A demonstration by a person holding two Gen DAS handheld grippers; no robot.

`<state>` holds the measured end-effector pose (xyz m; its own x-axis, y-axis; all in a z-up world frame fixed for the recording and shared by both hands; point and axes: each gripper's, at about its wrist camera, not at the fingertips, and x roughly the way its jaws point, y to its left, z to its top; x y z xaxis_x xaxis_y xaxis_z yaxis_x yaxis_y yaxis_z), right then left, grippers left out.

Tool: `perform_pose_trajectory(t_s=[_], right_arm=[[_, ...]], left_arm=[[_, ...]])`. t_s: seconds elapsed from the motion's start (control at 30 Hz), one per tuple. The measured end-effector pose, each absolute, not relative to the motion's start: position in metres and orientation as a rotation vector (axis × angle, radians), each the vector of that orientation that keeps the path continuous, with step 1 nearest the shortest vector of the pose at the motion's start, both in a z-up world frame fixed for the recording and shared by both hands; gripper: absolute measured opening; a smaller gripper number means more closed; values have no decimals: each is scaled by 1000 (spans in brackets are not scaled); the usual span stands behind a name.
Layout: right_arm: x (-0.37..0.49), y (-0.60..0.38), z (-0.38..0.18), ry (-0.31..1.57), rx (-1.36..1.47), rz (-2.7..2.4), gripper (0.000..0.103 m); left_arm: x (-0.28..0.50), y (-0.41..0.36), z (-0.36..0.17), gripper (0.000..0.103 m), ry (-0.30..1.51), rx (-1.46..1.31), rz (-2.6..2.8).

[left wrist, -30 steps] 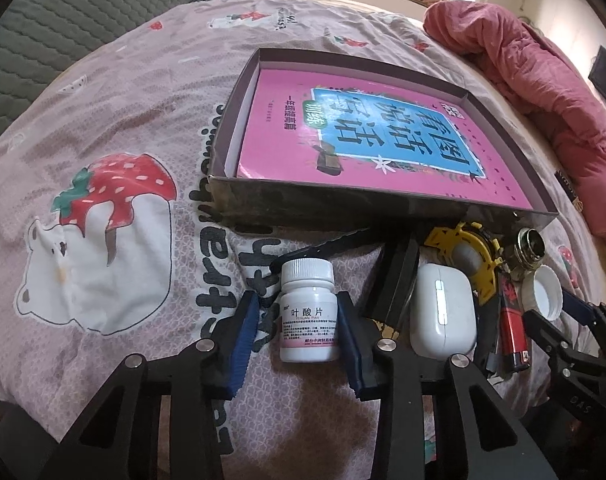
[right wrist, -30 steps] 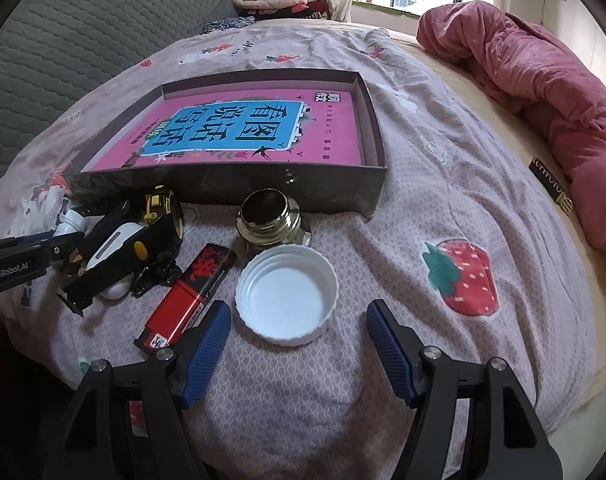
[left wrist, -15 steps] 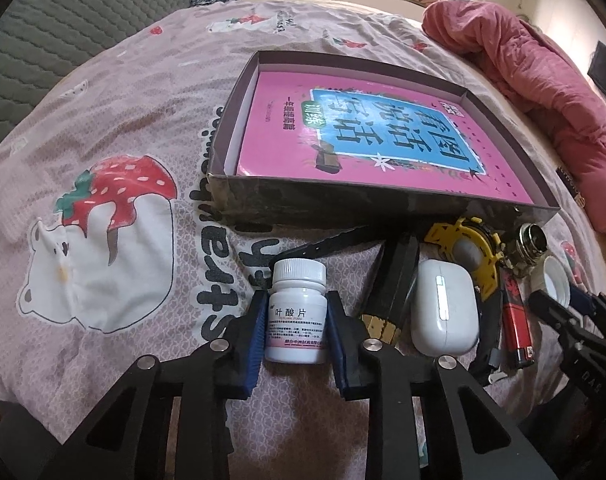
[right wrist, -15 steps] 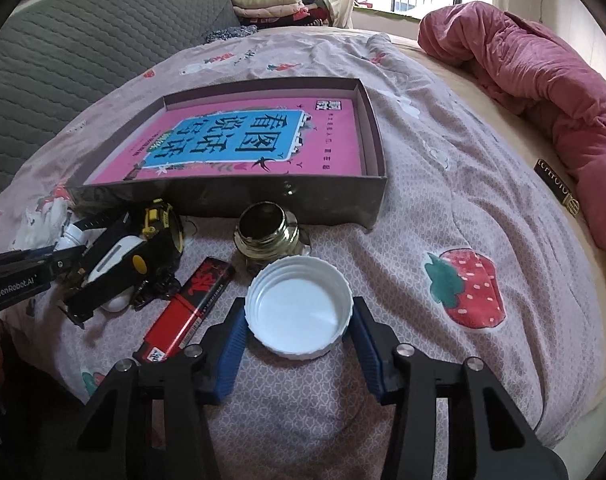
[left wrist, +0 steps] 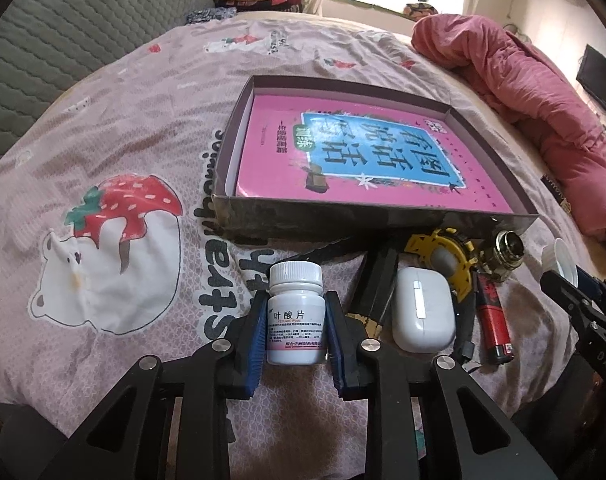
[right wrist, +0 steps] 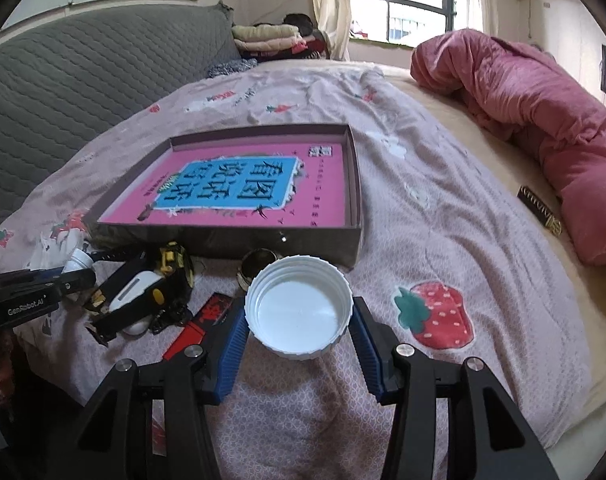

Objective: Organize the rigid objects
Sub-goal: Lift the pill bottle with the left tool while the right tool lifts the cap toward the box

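The left gripper pinches a white pill bottle by its label, pads pressed on both sides and the cap left free; gripped this low, the bottle should stay upright when carried. The bottle's base is at the bedspread; whether it rests on it I cannot tell.

The right gripper pinches a wide white lid across its ribbed rim, hollow side up and clear of the cloth, so it appears lifted, probably for moving into the box.

The shallow dark box lies on the far side of the loose things, open at the top. In it lies only a pink book, flat and covering most of the floor.

Near the box's front wall the rest waits in a cluster: a white earbud case, a yellow tape measure, a red lighter, a small brass jar and a black folded tool. None of them is in any container.
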<state>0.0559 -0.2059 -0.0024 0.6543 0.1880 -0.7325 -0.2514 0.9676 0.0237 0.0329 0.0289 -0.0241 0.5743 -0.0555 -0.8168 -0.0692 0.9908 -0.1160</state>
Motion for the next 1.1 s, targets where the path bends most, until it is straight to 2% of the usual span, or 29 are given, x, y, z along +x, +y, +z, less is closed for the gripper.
perform_pose_trajectory(t_s=[0.7, 1.1], right_arm=[[65, -200, 17, 734, -75, 244, 50], [96, -196, 16, 705, -3, 229, 50]], left_arm=[[41, 36, 11, 27, 773, -151, 18], [53, 33, 8, 27, 790, -154, 42]])
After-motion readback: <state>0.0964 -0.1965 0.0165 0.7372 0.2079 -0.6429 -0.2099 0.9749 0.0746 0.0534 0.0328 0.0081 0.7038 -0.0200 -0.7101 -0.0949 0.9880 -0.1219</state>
